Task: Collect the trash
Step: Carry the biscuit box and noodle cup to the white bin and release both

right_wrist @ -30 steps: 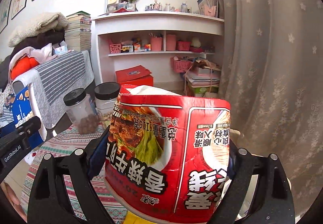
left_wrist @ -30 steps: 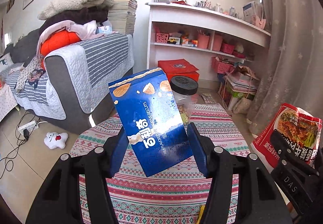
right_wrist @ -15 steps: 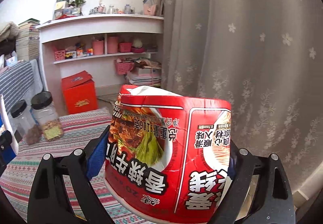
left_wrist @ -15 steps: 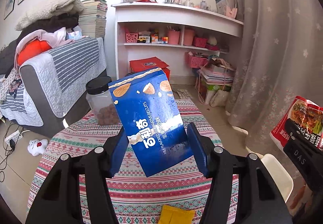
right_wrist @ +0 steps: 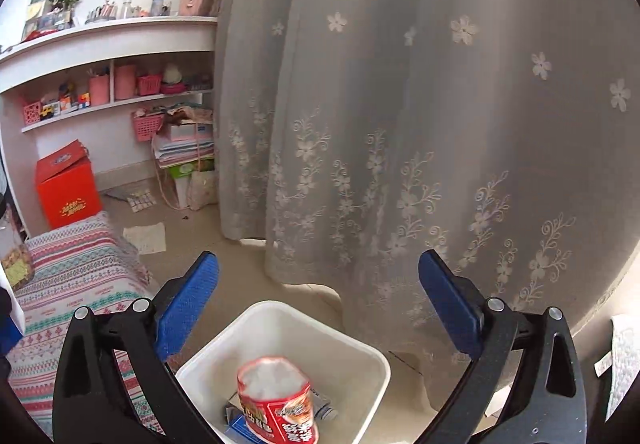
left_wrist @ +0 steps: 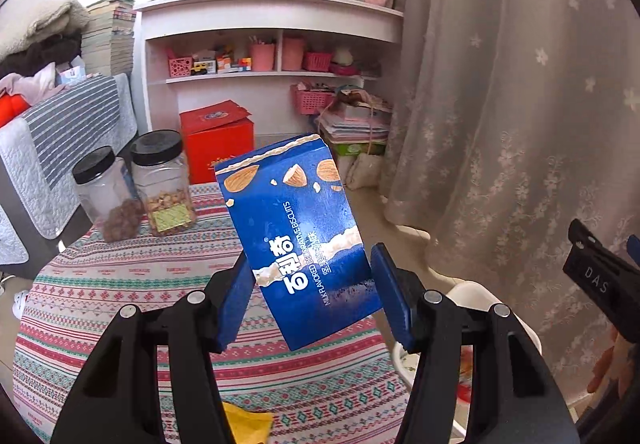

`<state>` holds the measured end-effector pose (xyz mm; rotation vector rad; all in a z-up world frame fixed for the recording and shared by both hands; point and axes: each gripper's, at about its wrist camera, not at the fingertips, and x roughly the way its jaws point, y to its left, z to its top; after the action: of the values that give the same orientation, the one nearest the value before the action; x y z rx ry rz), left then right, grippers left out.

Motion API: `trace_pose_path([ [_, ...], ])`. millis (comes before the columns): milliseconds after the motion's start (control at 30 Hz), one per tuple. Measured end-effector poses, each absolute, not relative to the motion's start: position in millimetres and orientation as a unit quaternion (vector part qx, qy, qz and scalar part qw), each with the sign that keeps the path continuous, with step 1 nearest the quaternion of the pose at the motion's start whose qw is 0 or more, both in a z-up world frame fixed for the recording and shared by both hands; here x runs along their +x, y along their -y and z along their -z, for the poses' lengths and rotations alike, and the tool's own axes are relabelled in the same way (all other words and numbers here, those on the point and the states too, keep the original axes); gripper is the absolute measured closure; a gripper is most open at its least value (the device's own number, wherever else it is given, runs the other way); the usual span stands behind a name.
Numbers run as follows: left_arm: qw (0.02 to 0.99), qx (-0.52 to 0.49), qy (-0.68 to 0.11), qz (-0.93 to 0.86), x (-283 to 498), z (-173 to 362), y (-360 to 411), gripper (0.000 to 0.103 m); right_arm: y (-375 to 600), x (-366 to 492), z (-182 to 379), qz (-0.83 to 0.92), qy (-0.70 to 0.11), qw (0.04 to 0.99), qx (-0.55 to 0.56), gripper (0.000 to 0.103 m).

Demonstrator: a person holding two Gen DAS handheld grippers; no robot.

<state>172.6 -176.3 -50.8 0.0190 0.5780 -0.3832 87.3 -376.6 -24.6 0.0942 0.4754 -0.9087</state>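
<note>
Since a second ago the red noodle cup point(right_wrist: 276, 400) has left our right gripper point(right_wrist: 318, 298), whose jaws are opening, empty, above the white bin point(right_wrist: 360, 360); it seems to sit inside. Our left gripper point(left_wrist: 312, 296) clamps the blue biscuit box point(left_wrist: 296, 236) over the striped tablecloth point(left_wrist: 120, 284), awaiting its turn.

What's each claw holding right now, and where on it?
Left claw: blue biscuit box, pinched at its lower side edges. Right claw: nothing, jaws opening.
</note>
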Motion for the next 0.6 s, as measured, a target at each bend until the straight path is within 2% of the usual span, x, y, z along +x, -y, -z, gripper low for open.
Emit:
trace_pose_path([
  [533, 0.895, 0.019, -0.317, 0.313, 147.6, 67.9, 287.7, 0.045, 445.2, 44.1, 13.9, 0.494, -0.206, 0.839, 0.101, 0.007],
  [567, 0.891, 0.019, -0.321, 0.319, 147.7, 70.5, 293.0, 0.043, 446.1, 43.5, 14.1, 0.495, -0.207, 0.838, 0.1, 0.007],
  [600, 0.888, 0.022, -0.326, 0.324, 147.0, 73.4, 298.0, 0.034, 447.2, 43.4, 14.3, 0.496, -0.208, 0.837, 0.097, 0.007],
])
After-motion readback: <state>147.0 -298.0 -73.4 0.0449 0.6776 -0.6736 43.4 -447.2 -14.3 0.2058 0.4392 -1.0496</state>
